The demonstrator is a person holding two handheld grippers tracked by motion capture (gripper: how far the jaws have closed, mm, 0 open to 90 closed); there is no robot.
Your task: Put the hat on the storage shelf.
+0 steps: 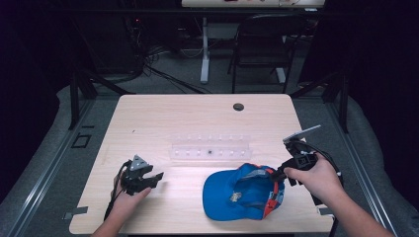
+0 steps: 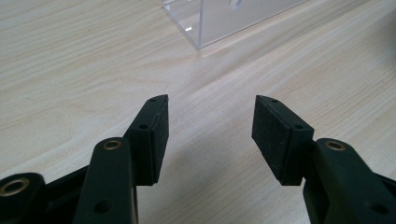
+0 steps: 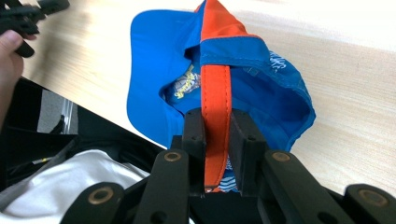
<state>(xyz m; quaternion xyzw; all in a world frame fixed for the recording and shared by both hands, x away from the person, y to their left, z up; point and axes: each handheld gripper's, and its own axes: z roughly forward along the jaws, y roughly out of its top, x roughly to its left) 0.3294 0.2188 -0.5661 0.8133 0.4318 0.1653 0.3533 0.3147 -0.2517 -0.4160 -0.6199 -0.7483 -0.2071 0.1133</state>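
A blue cap (image 1: 237,192) with an orange back strap lies upside down near the table's front edge, its brim toward the left. My right gripper (image 1: 281,174) is shut on the orange strap (image 3: 215,116) at the cap's rear, lifting that end a little; the cap (image 3: 154,74) hangs forward from the jaws. My left gripper (image 1: 153,177) rests low at the front left of the table, jaws open with nothing between its pads (image 2: 275,135), pointing toward the clear plastic rack (image 2: 224,18).
A clear plastic rack (image 1: 210,148) with a row of holes lies across the middle of the wooden table (image 1: 148,123). A round cable hole (image 1: 238,106) sits near the far edge. A chair (image 1: 262,44) and desk leg stand beyond.
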